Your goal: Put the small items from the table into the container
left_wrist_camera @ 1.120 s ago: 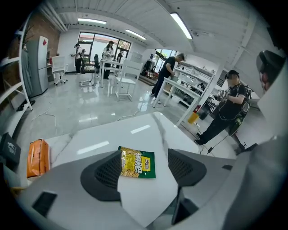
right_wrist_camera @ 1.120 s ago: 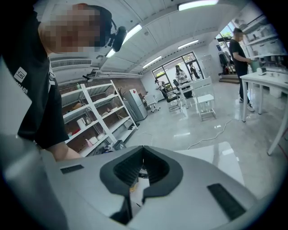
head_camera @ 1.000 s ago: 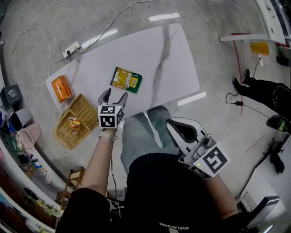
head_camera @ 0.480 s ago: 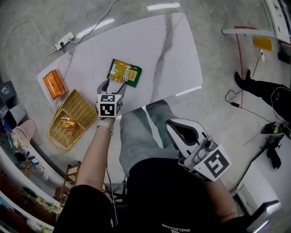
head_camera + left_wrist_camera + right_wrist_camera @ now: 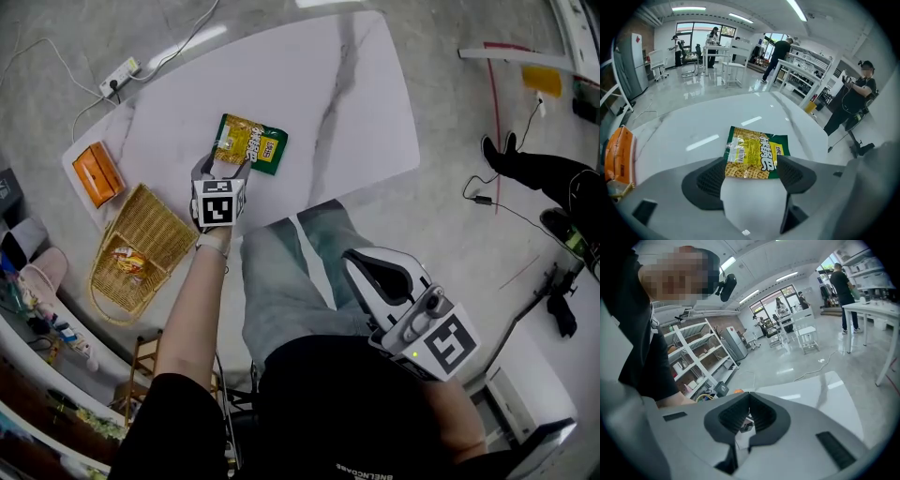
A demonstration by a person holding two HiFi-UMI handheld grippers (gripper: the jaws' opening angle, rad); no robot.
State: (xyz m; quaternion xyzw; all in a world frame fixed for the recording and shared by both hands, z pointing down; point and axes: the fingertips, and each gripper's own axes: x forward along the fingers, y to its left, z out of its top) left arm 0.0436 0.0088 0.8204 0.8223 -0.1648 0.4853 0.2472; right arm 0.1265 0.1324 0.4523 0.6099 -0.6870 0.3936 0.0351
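Note:
A green and yellow snack packet point(image 5: 248, 142) lies flat on the white marble table point(image 5: 328, 94). My left gripper point(image 5: 221, 167) hangs just over the packet's near edge, tilted steeply down. Its jaws are opening, and in the left gripper view the near end of the packet point(image 5: 757, 152) shows between the pads of the left gripper point(image 5: 750, 171), which do not press on it. A wicker basket point(image 5: 159, 220) at the table's left end holds one small packet point(image 5: 127, 255). My right gripper point(image 5: 352, 258) stays low over the person's lap, shut and empty; in its own view the right gripper point(image 5: 749, 399) has its tips together.
An orange box point(image 5: 97, 174) lies on the table's left corner beyond the basket. A power strip point(image 5: 117, 77) and cables run on the floor behind the table. A wooden stool point(image 5: 150, 361) stands below left. A person's legs point(image 5: 534, 169) are at the far right.
My left gripper has come down and forward from near the basket to the packet's near edge, its jaws a little wider. The right gripper has sunk slightly.

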